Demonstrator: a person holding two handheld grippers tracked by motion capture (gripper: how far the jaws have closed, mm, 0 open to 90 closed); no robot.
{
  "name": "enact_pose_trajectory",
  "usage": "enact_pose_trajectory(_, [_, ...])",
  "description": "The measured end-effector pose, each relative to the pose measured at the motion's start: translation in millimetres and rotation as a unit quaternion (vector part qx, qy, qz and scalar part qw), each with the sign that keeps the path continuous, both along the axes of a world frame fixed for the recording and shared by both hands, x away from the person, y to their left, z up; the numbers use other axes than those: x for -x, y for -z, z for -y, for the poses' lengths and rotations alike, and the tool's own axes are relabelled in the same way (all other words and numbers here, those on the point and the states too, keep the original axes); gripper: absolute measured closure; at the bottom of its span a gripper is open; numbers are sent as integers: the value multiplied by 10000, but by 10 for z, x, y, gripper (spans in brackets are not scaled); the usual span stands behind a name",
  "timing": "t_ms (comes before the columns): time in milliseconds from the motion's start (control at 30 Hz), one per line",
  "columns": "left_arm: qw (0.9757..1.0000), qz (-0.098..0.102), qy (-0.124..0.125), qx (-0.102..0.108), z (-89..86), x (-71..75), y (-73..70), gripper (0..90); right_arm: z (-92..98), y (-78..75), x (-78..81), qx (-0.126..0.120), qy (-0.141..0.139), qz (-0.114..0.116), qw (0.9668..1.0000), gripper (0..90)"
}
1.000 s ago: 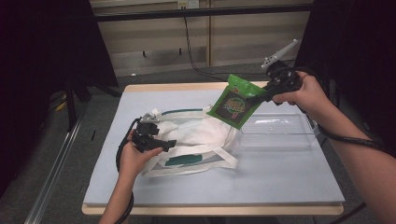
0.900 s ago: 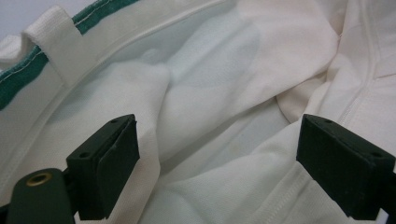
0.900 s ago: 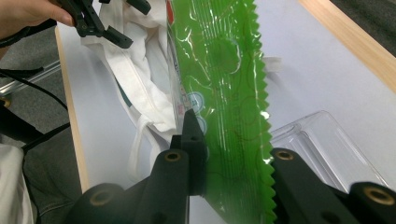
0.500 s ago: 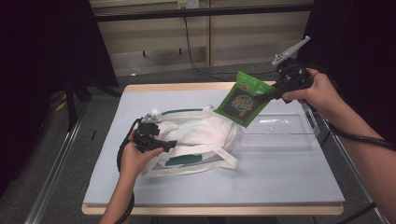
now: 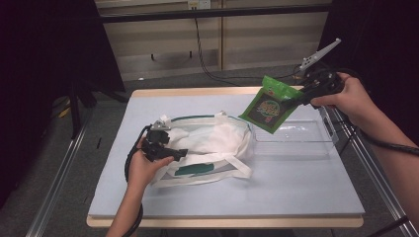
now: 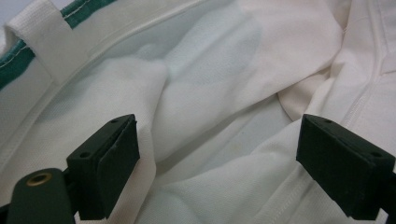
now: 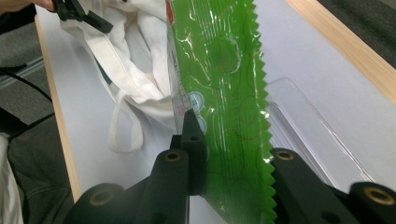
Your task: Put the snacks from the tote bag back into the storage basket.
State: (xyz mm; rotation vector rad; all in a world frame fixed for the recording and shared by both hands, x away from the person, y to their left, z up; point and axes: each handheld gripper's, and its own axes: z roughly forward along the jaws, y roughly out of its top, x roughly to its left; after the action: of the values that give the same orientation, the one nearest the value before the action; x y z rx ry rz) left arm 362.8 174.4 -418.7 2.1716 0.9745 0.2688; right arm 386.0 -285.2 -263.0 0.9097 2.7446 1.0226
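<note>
Left hand (image 5: 143, 165) low at front-left, forearm coming up from the bottom edge, wrist roughly straight. Left gripper (image 5: 179, 153) lies near level, pointing right across the desk, cable looped back beside the wrist. In the left gripper view its fingers (image 6: 108, 165) stand wide apart, nothing pressed between the pads.

Right arm reaches in from the right edge, forearm angled up and left, right hand (image 5: 346, 94) raised well above the desk. Right gripper (image 5: 292, 101) points left and slightly down. In the right gripper view its fingers (image 7: 189, 140) are drawn in, clamped on a thin packet.
</note>
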Motion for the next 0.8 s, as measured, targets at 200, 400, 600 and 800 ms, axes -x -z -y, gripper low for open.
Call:
enact_pose_trajectory(200, [10000, -1, 2, 30, -4, -9, 6, 132, 100, 37, 6, 112, 98, -25, 9999, 763])
enact_pose_trajectory(400, [10000, -6, 12, -46, -2, -10, 2, 132, 203, 77, 14, 226, 175, -35, 9996, 763])
enact_pose_trajectory(600, [10000, -7, -6, -38, 1, -9, 5, 133, 276, 130, 12, 278, 185, -24, 9994, 763])
enact_pose_trajectory(800, [10000, 17, -17, -24, -1, -14, 16, 135, 300, 185, 10, 387, 146, 1, 9991, 763])
